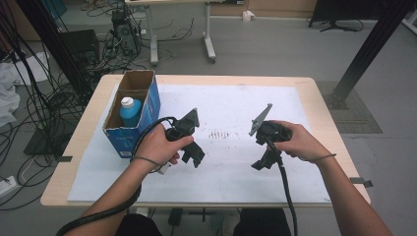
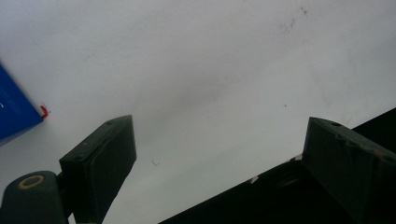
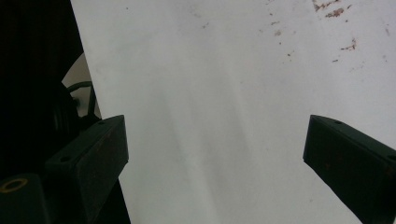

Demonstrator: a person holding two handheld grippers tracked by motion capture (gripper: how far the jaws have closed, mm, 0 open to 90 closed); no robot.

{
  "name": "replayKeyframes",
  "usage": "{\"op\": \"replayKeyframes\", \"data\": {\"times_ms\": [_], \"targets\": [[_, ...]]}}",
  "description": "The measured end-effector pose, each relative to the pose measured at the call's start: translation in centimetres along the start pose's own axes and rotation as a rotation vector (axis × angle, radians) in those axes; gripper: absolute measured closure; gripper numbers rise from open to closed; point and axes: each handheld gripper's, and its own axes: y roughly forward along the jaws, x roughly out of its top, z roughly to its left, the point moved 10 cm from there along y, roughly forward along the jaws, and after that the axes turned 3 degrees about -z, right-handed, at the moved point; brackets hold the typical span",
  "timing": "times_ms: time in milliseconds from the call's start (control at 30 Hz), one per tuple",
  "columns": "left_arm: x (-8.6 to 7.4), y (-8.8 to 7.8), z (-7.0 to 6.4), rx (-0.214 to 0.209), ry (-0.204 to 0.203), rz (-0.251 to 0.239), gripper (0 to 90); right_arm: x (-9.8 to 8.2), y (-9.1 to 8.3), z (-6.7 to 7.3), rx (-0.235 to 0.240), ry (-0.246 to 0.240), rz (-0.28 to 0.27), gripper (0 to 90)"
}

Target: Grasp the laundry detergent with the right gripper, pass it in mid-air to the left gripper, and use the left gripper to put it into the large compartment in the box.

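A blue bottle with a white cap (image 1: 130,111) stands inside an open cardboard box with blue sides (image 1: 135,110) at the table's left. My left gripper (image 1: 194,158) hovers over the white sheet (image 1: 231,113) just right of the box, jaws wide apart and empty; in the left gripper view it (image 2: 219,154) frames bare sheet, with a blue corner of the box (image 2: 14,112) at the left edge. My right gripper (image 1: 261,162) is held over the sheet right of centre, also open and empty, and in the right gripper view it (image 3: 215,149) looks down at blank sheet.
Reddish-brown specks (image 1: 219,133) mark the sheet between the grippers. The wooden table (image 1: 319,113) borders the sheet. Beyond it are cables and a computer (image 1: 123,29) on the floor, table legs (image 1: 209,44) and a black post (image 1: 364,54).
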Motion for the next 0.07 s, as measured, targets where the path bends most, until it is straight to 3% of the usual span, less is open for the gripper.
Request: {"op": "replayKeyframes", "data": {"times_ms": [67], "targets": [[0.00, -0.04, 0.02, 0.000, -0.001, -0.001, 10.3, -0.01, 0.00, 0.06, 0.002, 0.002, 0.002, 6.6]]}}
